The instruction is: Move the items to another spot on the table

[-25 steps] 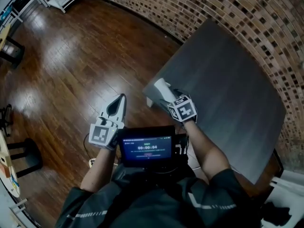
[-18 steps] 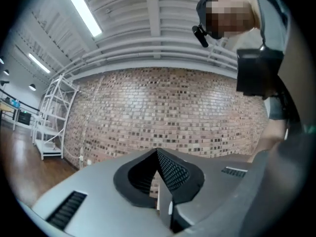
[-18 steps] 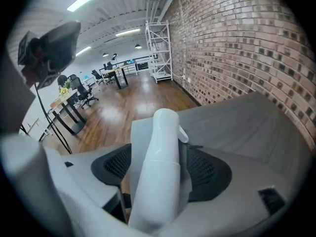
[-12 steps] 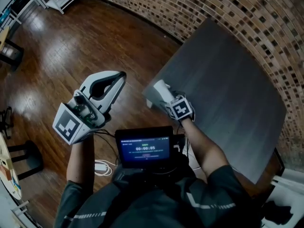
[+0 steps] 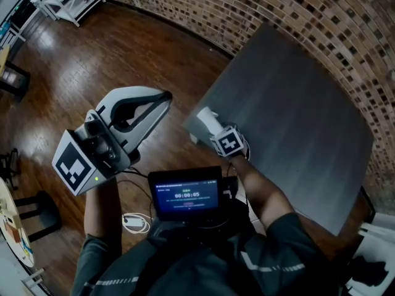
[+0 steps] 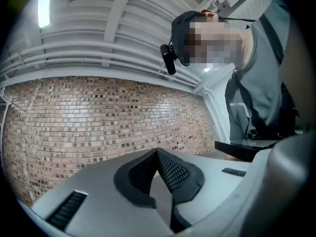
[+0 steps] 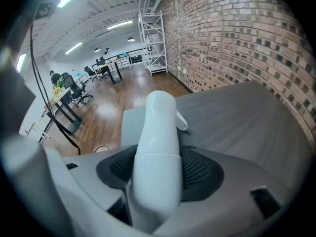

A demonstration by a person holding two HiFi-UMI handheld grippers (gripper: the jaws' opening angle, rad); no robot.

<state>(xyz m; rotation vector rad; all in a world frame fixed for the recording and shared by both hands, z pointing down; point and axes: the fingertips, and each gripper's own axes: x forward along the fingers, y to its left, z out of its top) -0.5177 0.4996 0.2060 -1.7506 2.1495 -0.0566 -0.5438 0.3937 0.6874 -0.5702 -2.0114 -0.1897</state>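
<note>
**The white bottle point(image 7: 157, 132) could slip and fall off the table point(image 5: 296, 103).**
It is smooth and round and stands at the near corner, right by the edge. The right gripper point(image 5: 212, 128) has just been closing, and its jaws now press both sides of the bottle. The left gripper point(image 5: 162, 97) is squeezed together on nothing, up over the floor. I count one bottle, one table and two grippers.

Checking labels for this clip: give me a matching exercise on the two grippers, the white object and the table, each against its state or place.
1 left gripper
2 right gripper
3 white cylindrical object
4 table

A grey, beside the brick wall
B at the table corner
C fingers together, empty
D fingers on the white cylindrical object

Pairs: 1-C, 2-D, 3-B, 4-A. The right gripper's fingers have just been closing onto it.
</note>
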